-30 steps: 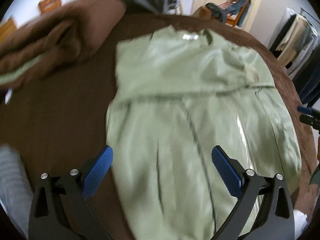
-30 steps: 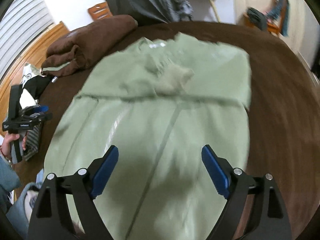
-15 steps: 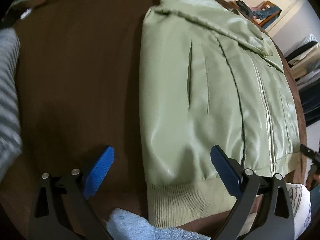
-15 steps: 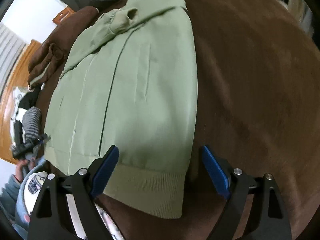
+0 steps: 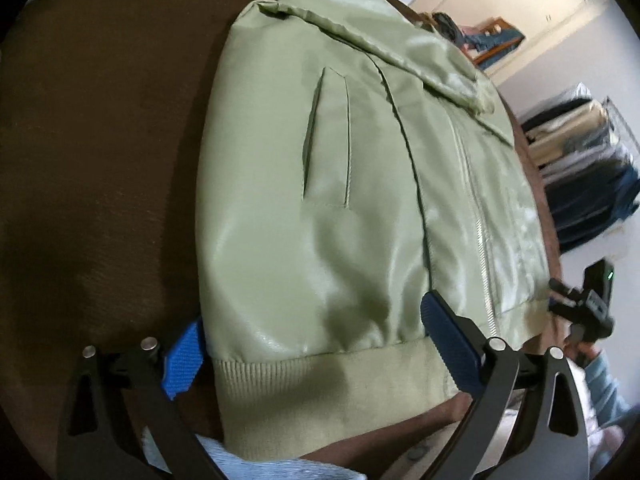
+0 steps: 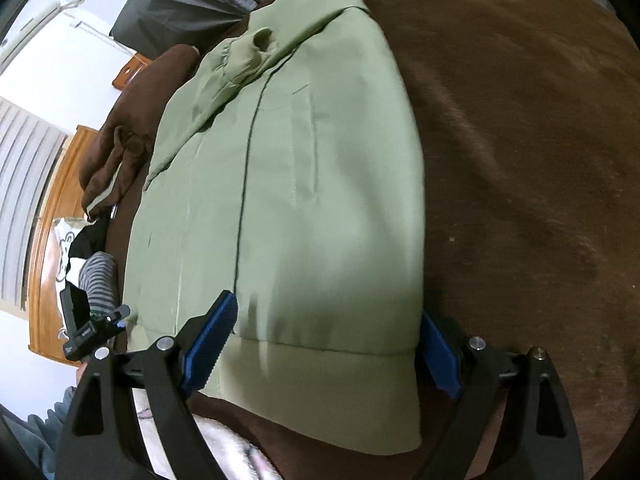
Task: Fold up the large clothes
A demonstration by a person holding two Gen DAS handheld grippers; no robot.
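Observation:
A light green jacket [image 5: 360,184] lies flat on a brown bedspread [image 5: 100,160], sleeves folded in, ribbed hem [image 5: 320,392] nearest me. My left gripper [image 5: 316,344] is open, its jaws straddling the hem's left corner, one pad outside the edge. In the right wrist view the same jacket [image 6: 312,184] shows, and my right gripper [image 6: 324,344] is open, straddling the hem's right corner [image 6: 340,384]. The left gripper [image 6: 92,332] also shows at the far left there, and the right gripper [image 5: 580,304] shows at the far right in the left wrist view.
A rumpled brown blanket [image 6: 132,120] and a dark grey bundle [image 6: 188,4] lie beyond the jacket. A wooden bed frame [image 6: 52,216] runs along the left. A rack of hanging clothes [image 5: 580,168] stands to the right. Bare bedspread [image 6: 520,160] lies right of the jacket.
Both grippers have dropped from above the jacket's middle down to its ribbed hem, one at each corner. Both stay open. The jacket has not moved.

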